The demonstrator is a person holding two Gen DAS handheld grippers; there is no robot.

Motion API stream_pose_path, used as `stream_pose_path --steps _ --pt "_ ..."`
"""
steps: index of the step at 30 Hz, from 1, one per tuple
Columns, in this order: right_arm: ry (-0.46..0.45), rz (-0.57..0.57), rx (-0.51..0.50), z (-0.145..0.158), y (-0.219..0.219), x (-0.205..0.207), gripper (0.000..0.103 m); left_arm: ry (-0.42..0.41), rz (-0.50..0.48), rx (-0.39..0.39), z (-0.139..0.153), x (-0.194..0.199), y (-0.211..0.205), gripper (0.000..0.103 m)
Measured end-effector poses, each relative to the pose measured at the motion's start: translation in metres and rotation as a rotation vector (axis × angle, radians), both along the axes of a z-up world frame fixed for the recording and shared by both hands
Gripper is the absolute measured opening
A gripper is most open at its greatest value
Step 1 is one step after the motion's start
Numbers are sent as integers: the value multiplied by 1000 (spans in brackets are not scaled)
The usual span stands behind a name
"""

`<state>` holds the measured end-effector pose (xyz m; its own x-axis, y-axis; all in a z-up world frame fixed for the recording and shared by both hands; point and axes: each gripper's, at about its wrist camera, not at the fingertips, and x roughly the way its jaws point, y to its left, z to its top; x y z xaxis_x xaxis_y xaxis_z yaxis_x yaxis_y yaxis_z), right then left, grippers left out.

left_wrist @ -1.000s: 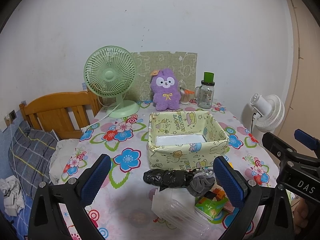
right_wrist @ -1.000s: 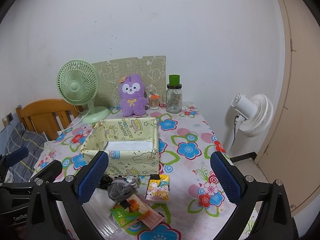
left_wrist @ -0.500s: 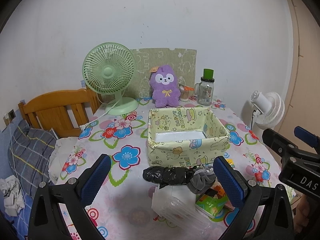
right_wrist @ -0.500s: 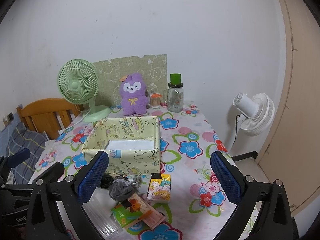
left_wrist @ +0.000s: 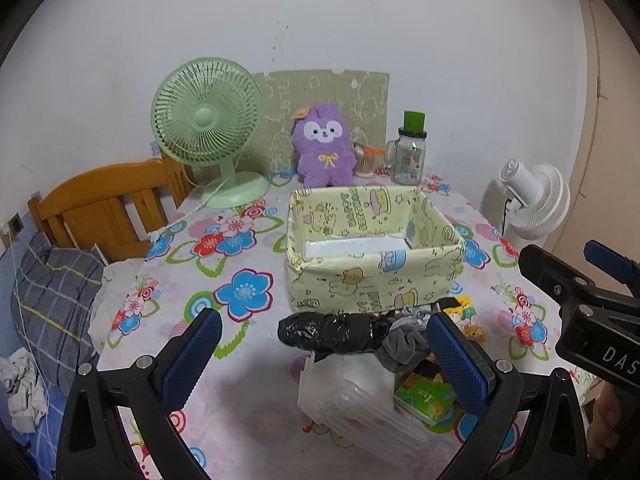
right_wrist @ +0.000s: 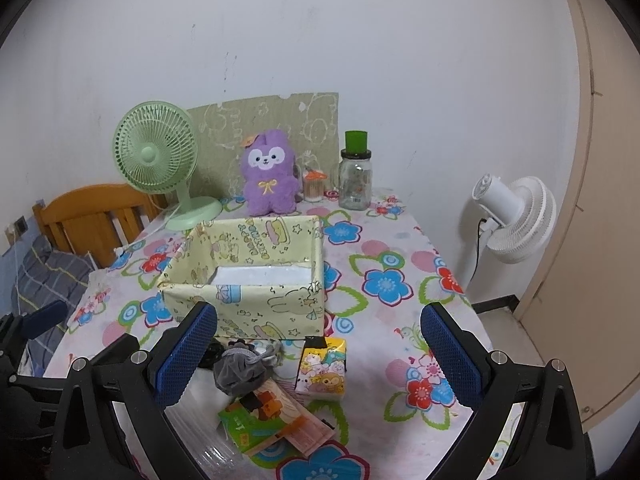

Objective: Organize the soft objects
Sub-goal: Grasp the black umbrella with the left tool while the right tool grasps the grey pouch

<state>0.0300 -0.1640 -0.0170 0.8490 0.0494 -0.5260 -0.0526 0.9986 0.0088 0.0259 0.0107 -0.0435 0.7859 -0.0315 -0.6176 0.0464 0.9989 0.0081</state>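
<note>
Both views have crept back slightly since a second ago. Largest, the flowered worktop (left_wrist: 240, 248); on it the yellow box (left_wrist: 374, 276), with the black bundle (left_wrist: 334, 334) and grey pouch (right_wrist: 239, 372) lying just before it. Left fingers (left_wrist: 192, 354) and right fingers (right_wrist: 450, 354) — both released, grasping nothing.

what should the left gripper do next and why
Probably lower the left gripper onto the black bundle. Its jaws are open and empty, the bundle lies between them on the table, and the yellow box just behind looks empty.
</note>
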Motion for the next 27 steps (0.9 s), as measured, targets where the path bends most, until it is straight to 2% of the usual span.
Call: stream_pose_path --steps 27 --pt "200 90 28 -59 21 53 103 197 -35 21 -63 49 0 103"
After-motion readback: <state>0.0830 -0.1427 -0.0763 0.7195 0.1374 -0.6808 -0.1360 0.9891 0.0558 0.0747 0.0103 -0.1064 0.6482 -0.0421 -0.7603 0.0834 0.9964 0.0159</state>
